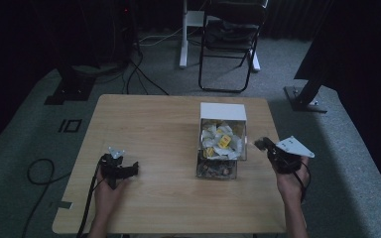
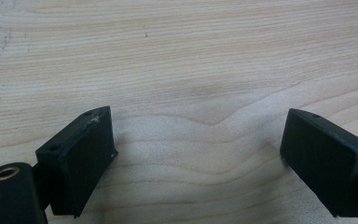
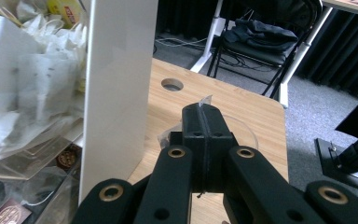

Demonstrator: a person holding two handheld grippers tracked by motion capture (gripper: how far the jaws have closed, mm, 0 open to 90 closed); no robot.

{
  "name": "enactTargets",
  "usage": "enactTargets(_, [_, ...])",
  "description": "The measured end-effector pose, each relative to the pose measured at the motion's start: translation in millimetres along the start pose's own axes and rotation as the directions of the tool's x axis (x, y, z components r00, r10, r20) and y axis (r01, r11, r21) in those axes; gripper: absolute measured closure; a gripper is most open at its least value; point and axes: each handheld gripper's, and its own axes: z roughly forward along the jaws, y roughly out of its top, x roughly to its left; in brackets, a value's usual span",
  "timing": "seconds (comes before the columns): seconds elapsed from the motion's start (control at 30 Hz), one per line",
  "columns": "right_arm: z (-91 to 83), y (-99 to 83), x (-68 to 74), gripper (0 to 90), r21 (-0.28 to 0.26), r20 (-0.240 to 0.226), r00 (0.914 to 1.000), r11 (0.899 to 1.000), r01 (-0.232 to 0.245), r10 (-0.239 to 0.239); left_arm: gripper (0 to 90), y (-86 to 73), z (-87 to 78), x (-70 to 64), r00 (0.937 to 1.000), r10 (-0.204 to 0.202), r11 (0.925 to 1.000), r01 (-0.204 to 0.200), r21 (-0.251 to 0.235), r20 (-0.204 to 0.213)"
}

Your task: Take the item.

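Jaws of the left gripper (image 2: 198,154) stand wide apart, with bare table (image 2: 182,60) between and ahead of them; nothing lies in the gap. In the high view that gripper (image 1: 129,169) rests low on the wood, held by the left hand (image 1: 106,193), jaws pointing toward the box (image 1: 222,130), which sits well apart from them.

Jaws of the right gripper (image 3: 204,122) are pressed together, and a thin clear piece (image 3: 205,99) sticks out at their tips; they seem clamped on it, though what it is cannot be told. Just past the tips a clear curved edge shows against the wood. Beside the jaws, at their left in the right gripper view, rises the box's white wall (image 3: 116,88), near but not touching. Beyond that wall lie white packets (image 3: 28,84) heaped in the upper tier, with a yellow one (image 3: 63,7) among them; below, a clear tray (image 3: 32,163) holds dark wrapped items (image 3: 67,157). Ahead of the jaws a round hole (image 3: 172,84) is cut in the tabletop, and farther off stands a black chair (image 3: 265,42).

In the high view the right gripper (image 1: 260,144) is just beside the box's right wall, tips turned toward it, held by the right hand (image 1: 290,181).
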Motion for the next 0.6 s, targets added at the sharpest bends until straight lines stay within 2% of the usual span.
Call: enactTargets(0.6, [9.5, 5.2, -11.1, 90.0, 0.007, 0.02, 0.9998, 1.0, 0.002, -0.002, 10.7, 0.0, 0.0, 0.0, 1.0, 0.0, 1.0, 0.0, 0.0, 0.0])
